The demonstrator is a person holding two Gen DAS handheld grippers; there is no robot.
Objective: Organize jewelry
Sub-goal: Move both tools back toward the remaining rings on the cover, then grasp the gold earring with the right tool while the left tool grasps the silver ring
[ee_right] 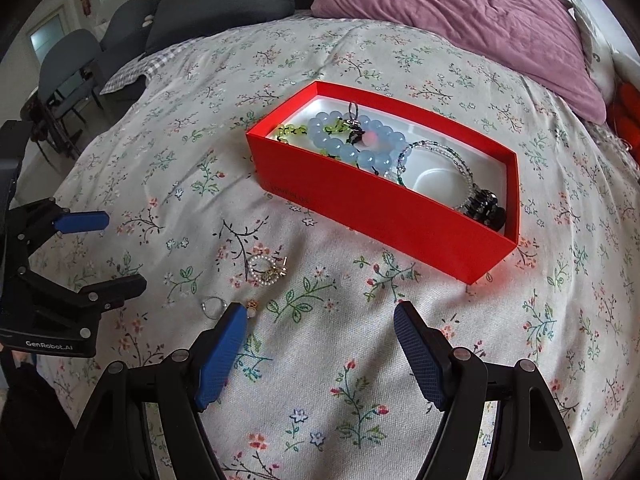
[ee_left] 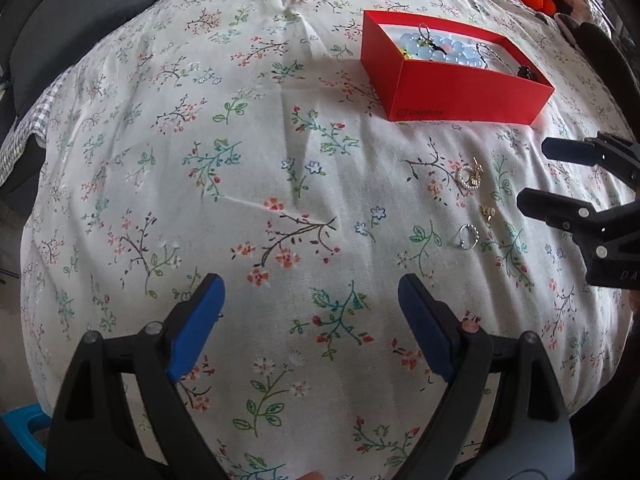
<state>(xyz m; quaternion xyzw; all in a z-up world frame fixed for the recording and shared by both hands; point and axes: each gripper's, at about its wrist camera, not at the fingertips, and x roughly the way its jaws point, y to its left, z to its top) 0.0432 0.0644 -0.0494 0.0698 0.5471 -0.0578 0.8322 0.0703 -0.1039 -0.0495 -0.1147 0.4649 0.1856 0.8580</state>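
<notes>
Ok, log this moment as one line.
left gripper: open, empty | right gripper: open, empty | red box: holds bracelets | pearl earring, ring, gold stud: loose on bedspread

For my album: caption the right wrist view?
Open right claw above loose jewelry beside a red box.

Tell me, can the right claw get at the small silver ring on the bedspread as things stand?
Probably yes. The right claw is open and empty, the silver ring lies uncovered just beside its left finger, and nothing stands between them.
</notes>
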